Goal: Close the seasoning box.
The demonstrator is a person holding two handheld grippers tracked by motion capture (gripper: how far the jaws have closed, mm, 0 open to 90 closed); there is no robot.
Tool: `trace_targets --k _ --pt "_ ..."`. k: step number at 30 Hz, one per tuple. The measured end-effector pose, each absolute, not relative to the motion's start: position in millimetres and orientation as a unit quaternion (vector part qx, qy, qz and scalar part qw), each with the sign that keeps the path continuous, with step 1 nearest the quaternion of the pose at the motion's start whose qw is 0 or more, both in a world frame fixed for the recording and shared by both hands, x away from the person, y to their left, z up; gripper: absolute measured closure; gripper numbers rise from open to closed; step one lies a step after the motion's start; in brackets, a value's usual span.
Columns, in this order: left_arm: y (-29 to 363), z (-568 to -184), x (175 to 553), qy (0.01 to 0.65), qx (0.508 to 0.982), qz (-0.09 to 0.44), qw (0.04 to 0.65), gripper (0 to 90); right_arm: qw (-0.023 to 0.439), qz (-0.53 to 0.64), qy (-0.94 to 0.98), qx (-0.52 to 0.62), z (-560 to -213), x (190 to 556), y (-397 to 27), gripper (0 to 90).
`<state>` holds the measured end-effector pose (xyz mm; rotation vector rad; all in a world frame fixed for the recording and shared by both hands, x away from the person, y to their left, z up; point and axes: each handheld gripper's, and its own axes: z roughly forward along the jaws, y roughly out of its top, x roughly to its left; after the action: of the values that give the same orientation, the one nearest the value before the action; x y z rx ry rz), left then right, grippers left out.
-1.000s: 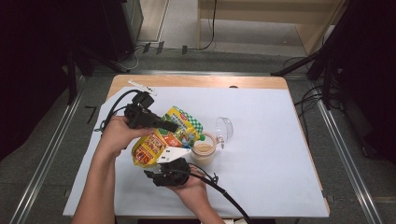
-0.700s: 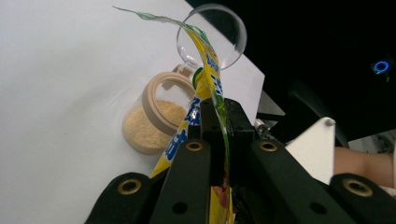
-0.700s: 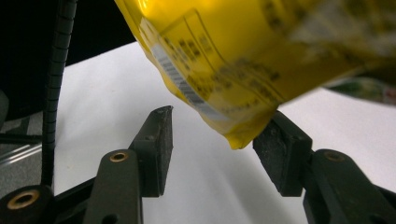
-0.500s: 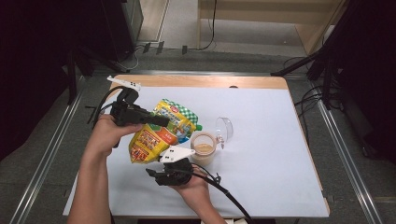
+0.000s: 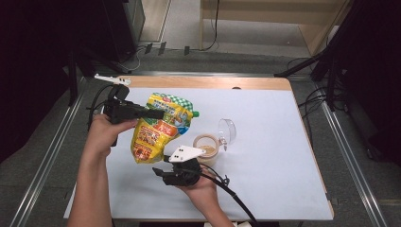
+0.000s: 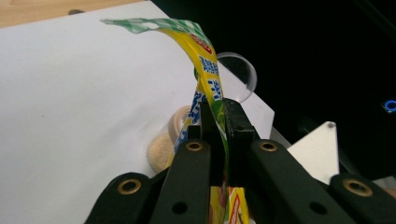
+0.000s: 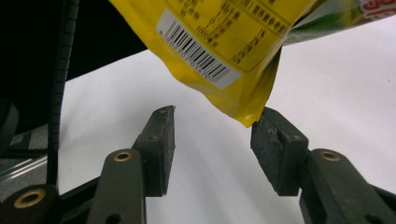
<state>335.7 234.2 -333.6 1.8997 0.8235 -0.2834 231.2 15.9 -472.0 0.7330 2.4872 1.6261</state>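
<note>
A yellow spouted pouch (image 5: 161, 127) with a green checked top hangs tilted above the white mat. My left gripper (image 5: 156, 114) is shut on its upper edge; the left gripper view has the film (image 6: 205, 60) pinched between both pads. My right gripper (image 5: 158, 169), under its grey plate, sits below the pouch's bottom end. There its jaws (image 7: 212, 144) stand open and have just closed a little. The pouch's barcoded lower corner (image 7: 224, 37) hangs just above them, next to the right pad. A small clear jar (image 5: 205, 146) of tan powder stands right of the pouch with its lid (image 5: 228, 130) flipped open.
A white mat (image 5: 265, 156) covers most of the wooden table (image 5: 213, 82). A white tool (image 5: 112, 79) lies at the table's far left corner. Cables trail from both grippers, and metal rails (image 5: 350, 156) run along the table's sides.
My left gripper has carried the pouch left and slightly up, away from the jar. The right hand has stayed in place.
</note>
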Motion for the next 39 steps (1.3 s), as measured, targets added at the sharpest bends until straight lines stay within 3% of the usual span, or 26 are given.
trace_targets --k 10,22,39 --pt "241.2 -332.7 341.5 0.343 0.766 -0.123 0.529 89.7 0.039 0.526 0.816 0.234 -461.8 228.1 1.3 50.9" --pt "253.6 -353.4 359.9 0.393 0.748 -0.088 0.528 89.8 0.026 0.528 0.818 0.225 -463.2 222.7 -14.4 50.8" --pt "217.4 -385.0 375.7 0.398 0.743 -0.043 0.536 89.7 -0.005 0.514 0.836 0.191 -460.4 219.2 -51.2 50.4"
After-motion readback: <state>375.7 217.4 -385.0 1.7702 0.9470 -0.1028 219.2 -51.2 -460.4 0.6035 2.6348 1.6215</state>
